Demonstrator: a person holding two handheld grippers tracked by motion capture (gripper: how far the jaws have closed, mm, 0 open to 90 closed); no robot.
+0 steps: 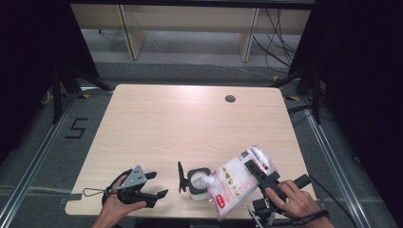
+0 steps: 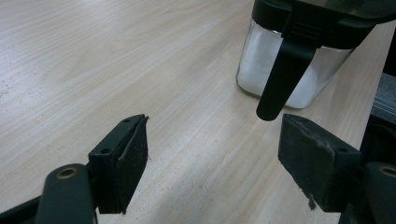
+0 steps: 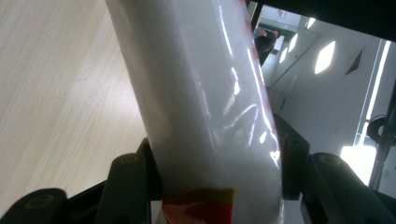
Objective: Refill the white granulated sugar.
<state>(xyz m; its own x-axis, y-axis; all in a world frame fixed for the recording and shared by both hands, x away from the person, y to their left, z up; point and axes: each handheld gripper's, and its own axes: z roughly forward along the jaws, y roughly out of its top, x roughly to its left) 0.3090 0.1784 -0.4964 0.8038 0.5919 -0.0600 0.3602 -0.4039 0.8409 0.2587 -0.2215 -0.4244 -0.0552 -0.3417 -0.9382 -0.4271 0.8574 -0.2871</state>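
Observation:
A clear square jar with a black rim stands near the table's front edge, its black lid flipped up on its left side. In the left gripper view the jar holds white grains and its lid tab hangs down in front. My right gripper is shut on a white plastic bag with red print, tilted so its lower corner sits at the jar's mouth. The bag fills the space between the right gripper's jaws. My left gripper rests open on the table left of the jar, nothing between its pads.
The light wooden table has a round cable hole at the back right. Beyond the table are a grey floor, wooden shelf legs and cables. Dark curtains and stands flank both sides.

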